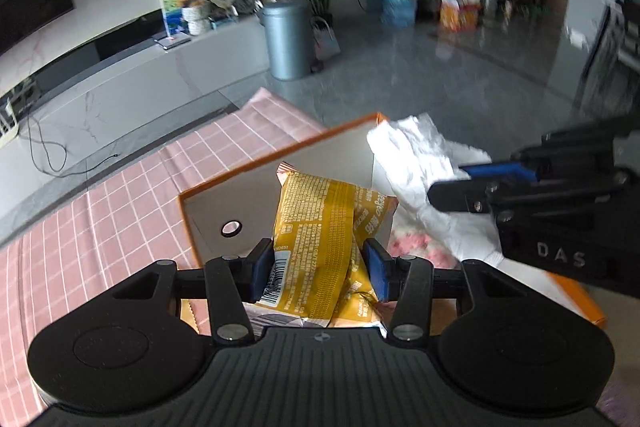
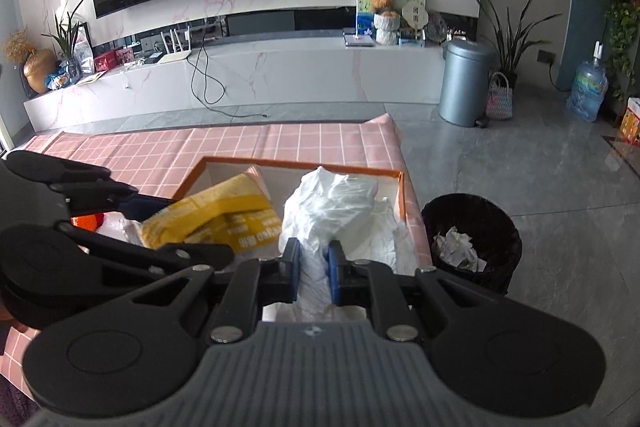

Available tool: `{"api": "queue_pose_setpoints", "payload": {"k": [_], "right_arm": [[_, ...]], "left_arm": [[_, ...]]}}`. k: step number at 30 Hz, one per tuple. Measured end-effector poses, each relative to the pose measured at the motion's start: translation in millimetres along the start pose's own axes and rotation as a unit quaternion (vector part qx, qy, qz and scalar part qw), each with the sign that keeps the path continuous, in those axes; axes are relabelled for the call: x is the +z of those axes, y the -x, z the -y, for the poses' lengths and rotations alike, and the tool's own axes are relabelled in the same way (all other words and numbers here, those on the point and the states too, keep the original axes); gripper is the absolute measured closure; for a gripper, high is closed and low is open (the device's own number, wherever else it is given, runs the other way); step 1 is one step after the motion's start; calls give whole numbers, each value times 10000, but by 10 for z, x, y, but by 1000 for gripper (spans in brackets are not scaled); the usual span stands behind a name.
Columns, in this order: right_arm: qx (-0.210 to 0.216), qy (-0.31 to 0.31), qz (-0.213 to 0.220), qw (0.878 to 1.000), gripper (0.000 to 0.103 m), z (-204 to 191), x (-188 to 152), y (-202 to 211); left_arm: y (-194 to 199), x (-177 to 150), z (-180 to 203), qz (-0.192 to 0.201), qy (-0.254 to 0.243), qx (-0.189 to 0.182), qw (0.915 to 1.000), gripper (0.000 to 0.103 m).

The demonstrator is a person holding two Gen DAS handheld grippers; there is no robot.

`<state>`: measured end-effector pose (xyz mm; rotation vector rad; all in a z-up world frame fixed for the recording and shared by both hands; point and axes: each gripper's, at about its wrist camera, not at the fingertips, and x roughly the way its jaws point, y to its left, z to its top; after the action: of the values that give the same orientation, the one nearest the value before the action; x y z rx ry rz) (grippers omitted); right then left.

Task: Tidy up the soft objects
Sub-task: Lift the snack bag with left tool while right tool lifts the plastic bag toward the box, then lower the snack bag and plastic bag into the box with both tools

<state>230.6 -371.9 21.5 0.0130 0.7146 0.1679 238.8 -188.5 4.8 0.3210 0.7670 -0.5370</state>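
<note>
My left gripper (image 1: 318,269) is shut on a yellow snack packet (image 1: 316,223), held above an orange-rimmed box (image 1: 280,153) with grey inner walls on a pink checked tablecloth. My right gripper (image 2: 314,269) is shut on a crumpled white plastic bag (image 2: 340,207), which hangs over the same orange-rimmed box (image 2: 304,163) near its right side. In the left wrist view the right gripper (image 1: 456,183) enters from the right, clamping the white bag (image 1: 416,163). The right wrist view shows the left gripper (image 2: 160,223) at left with the yellow packet (image 2: 224,215). A pink-and-white soft item (image 1: 416,247) lies in the box below.
A black waste bin (image 2: 472,243) with crumpled paper stands on the floor right of the table. The pink cloth (image 2: 160,151) stretches left and back of the box. Farther off are a grey pedal bin (image 2: 466,83), a TV bench (image 2: 240,75) and a water jug (image 2: 588,91).
</note>
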Motion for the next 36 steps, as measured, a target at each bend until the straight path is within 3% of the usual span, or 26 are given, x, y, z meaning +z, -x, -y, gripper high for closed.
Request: {"api": "queue_pose_setpoints", "payload": {"k": [12, 20, 27, 36], "right_arm": [[230, -250, -260, 9991, 91, 169, -12, -337], [237, -192, -407, 9987, 91, 136, -41, -478], [200, -153, -436, 9987, 91, 100, -32, -471], [182, -104, -203, 9996, 91, 0, 111, -372]], "left_arm": [[-462, -70, 81, -618, -691, 134, 9956, 47], [-523, -64, 38, -760, -603, 127, 9952, 42], [-414, -104, -69, -625, -392, 111, 9972, 39], [-47, 9, -375, -15, 192, 168, 9997, 39]]}}
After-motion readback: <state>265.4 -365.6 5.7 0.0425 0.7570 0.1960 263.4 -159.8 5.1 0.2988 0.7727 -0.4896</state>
